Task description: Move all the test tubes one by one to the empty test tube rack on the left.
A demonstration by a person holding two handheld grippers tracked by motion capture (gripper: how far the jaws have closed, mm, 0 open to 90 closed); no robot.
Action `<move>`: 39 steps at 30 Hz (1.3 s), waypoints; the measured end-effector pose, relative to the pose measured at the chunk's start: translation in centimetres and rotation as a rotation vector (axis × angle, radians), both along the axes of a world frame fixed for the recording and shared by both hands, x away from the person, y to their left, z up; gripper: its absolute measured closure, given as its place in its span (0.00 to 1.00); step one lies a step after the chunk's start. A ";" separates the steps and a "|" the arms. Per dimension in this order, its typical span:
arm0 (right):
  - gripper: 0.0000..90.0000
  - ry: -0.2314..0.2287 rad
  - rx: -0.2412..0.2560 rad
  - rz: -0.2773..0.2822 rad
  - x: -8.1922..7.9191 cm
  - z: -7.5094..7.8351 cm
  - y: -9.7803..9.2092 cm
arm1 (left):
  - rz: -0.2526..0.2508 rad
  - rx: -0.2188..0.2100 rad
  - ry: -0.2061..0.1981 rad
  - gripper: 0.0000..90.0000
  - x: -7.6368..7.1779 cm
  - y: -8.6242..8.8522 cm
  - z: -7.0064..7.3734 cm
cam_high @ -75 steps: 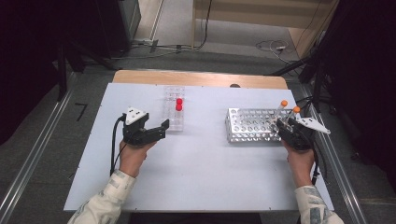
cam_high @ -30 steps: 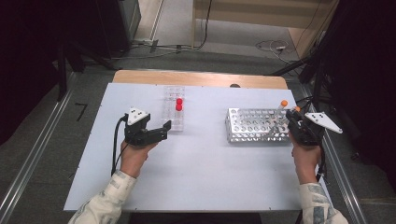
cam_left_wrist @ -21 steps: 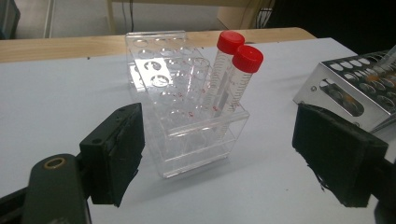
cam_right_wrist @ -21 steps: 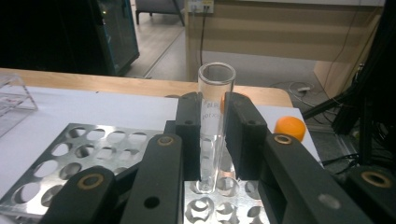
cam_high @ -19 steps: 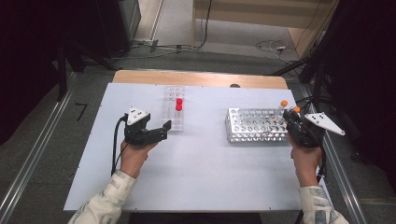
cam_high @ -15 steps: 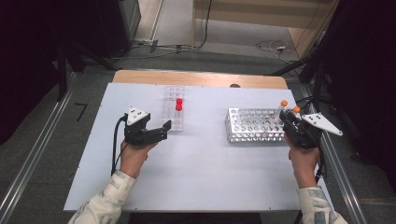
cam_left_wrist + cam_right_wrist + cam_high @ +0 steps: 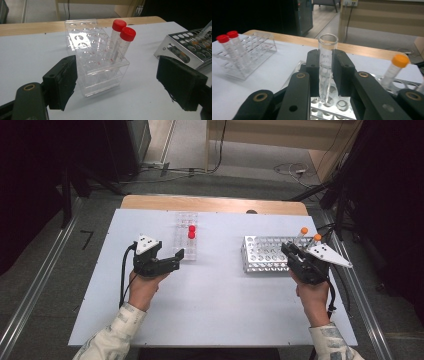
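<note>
White counter [image 7: 215, 305] spreads under me, wooden strip along its far edge. Biggest thing on it: the perforated metal rack [image 7: 265, 254], sitting toward the right edge, about midway between near and far. Two orange-capped tubes [image 7: 303, 232] stand tilted at its far right corner. Over toward the left half, nearer the far edge, sits the clear plastic rack [image 7: 97, 62], and two red-capped tubes [image 7: 122, 45] lean in it side by side, caps close together.

My left gripper [image 7: 172, 260] rests on the counter just on the near side of the clear rack; in the left gripper view its jaws stand wide apart, the near end of the rack between them but neither pad [image 7: 66, 82] touching it. Plenty of air on both sides.

My right gripper [image 7: 327, 72] is at the right end of the metal rack, jaws drawn narrow and clamped on an open glass tube [image 7: 326, 67]. No cap, rim showing clean above the pads, faint lettering on the glass. The tube stands upright, its rounded bottom hanging just over the rack's holes; I cannot tell whether it touches the metal.
</note>
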State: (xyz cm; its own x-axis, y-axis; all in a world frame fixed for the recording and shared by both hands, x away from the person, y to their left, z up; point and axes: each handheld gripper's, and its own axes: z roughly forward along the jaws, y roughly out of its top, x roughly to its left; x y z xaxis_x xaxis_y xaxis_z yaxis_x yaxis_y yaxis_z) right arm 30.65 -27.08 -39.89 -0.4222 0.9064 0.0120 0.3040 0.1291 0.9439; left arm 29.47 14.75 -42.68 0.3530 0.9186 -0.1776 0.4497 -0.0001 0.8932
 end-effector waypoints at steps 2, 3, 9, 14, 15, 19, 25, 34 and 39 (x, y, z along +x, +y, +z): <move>0.82 0.006 0.003 0.017 -0.2 -0.1 0.5 | -0.003 0.002 0.000 0.19 0.0 -0.1 0.0; 0.82 0.005 0.000 0.029 -0.3 -0.1 0.8 | -0.004 0.003 0.001 0.19 0.0 -0.1 0.0; 0.82 0.013 -0.006 0.091 -0.9 -0.4 2.7 | -0.016 0.001 -0.006 0.19 -0.2 -0.5 0.1; 0.82 0.023 -0.017 0.141 -1.3 -0.8 4.3 | -0.031 0.005 -0.010 0.20 -0.4 -0.8 0.2; 0.82 0.024 -0.017 0.149 -1.4 -0.9 4.6 | -0.031 0.006 -0.009 0.20 -0.4 -0.9 0.3; 0.82 0.033 -0.029 0.180 -1.7 -1.3 5.6 | -0.037 0.006 -0.009 0.20 -0.5 -1.1 0.3; 0.82 0.054 -0.044 0.220 -1.9 -2.1 7.1 | -0.051 0.009 -0.009 0.20 -0.6 -1.5 0.2; 0.82 0.071 -0.076 0.285 -2.3 -3.2 9.7 | -0.118 0.008 -0.019 0.22 -1.3 -3.2 0.6; 0.82 0.079 -0.093 0.320 -2.7 -3.8 11.3 | -0.195 -0.007 -0.040 0.26 -2.2 -4.6 1.3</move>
